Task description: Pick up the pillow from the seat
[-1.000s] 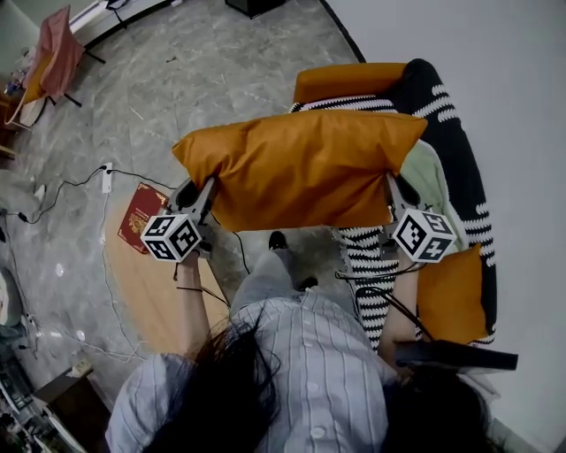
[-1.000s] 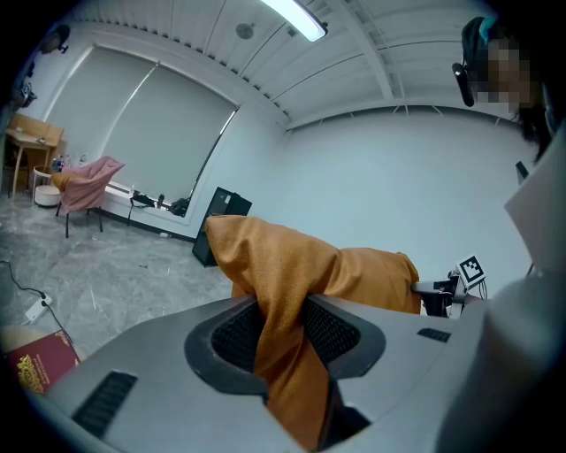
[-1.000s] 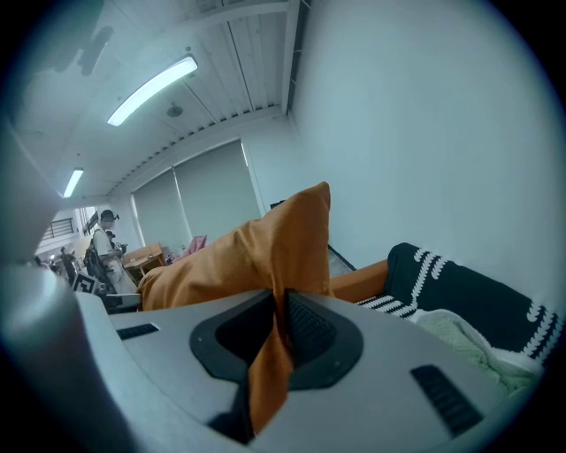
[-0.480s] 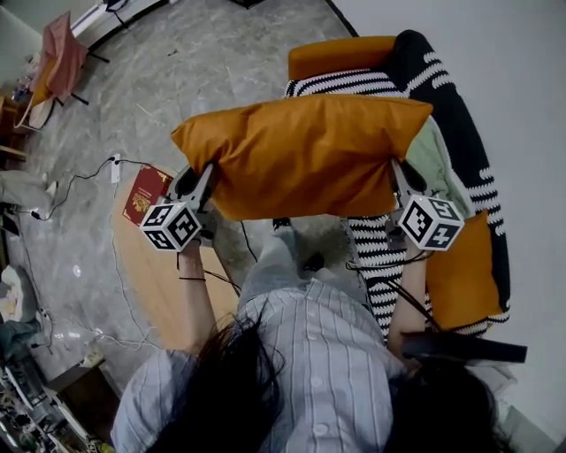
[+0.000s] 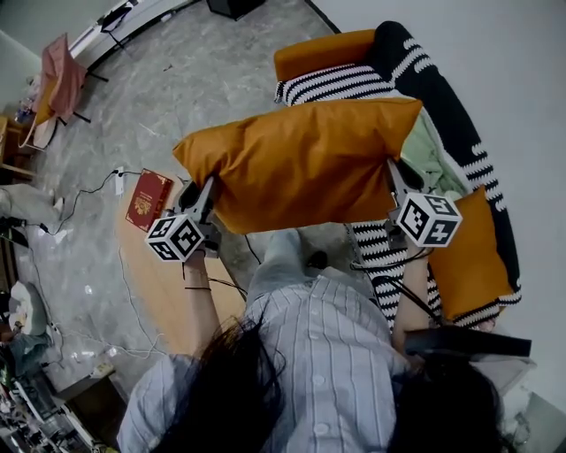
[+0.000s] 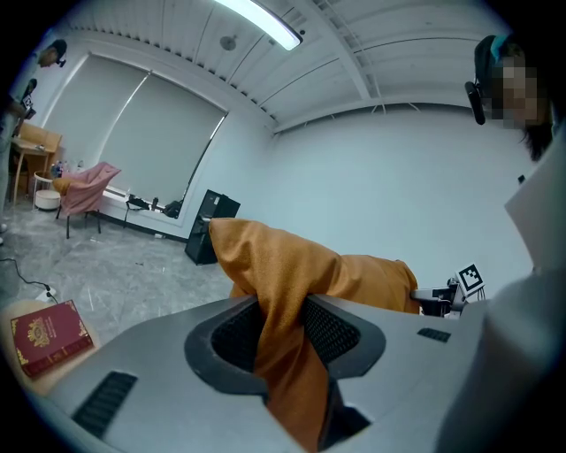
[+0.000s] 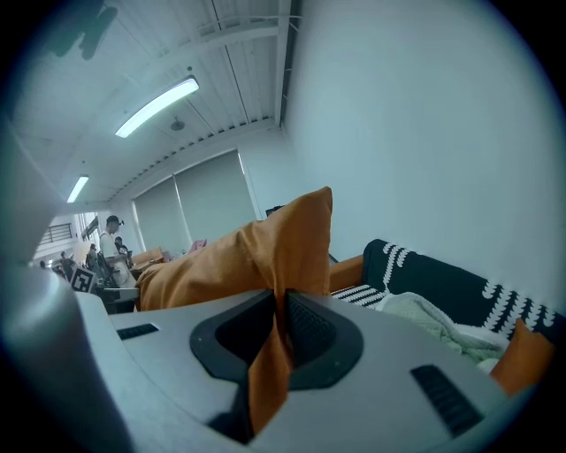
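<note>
Between the tools: pillow [image 5: 305,164] clear of seat [image 5: 336,81] | left tool [image 5: 210,188], right tool [image 5: 392,177] each pinch one end so it hangs level

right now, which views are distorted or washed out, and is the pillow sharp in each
Head view: even light, only a mild wide-angle bend, orange pillow sharp. Left gripper view: strong fisheye with dark corners, the ceiling strip light glares white, pillow fabric crisp up close. Right gripper view: same fisheye and dark rim, but hazier and softer overall, pillow edges slightly blurred.
</note>
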A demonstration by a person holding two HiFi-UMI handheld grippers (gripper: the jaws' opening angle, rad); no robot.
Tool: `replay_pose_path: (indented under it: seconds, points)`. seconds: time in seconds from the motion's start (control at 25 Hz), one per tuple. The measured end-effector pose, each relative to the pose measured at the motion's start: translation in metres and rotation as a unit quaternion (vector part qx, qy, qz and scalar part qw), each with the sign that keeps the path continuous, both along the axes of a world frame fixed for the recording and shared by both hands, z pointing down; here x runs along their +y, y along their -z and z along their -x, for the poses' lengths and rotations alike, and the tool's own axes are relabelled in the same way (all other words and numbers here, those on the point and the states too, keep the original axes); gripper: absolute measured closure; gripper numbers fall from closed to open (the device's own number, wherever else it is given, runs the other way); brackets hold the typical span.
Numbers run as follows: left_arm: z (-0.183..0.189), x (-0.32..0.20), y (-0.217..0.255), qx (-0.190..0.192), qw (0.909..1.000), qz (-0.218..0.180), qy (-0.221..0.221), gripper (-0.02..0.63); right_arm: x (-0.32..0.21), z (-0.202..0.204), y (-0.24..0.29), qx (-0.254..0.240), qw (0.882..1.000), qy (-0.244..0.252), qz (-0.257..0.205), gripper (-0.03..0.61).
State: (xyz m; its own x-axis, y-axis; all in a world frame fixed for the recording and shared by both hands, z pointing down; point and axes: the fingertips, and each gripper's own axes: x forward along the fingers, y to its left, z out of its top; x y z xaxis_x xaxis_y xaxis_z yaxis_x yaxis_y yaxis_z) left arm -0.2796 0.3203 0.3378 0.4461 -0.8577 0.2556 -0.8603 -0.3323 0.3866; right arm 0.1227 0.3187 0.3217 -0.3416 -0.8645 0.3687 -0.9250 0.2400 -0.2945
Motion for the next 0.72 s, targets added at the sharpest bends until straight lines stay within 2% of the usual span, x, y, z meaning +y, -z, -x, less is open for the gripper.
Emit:
replay_pose_path:
  seconds: [0.28,0.72]
  points:
    - [-0.011,0.021,0.003,0.003,1.0,-0.003,-0.003,0.468,0.021,-0.012,0.002,-0.003,1.0,-0.006,-0.007,0.526]
    - [-0.019,0.021,0.008,0.004,0.9999,-0.005,-0.011,0.468,0.028,-0.02,0.005,-0.006,1.0,-0.017,-0.01,0.526]
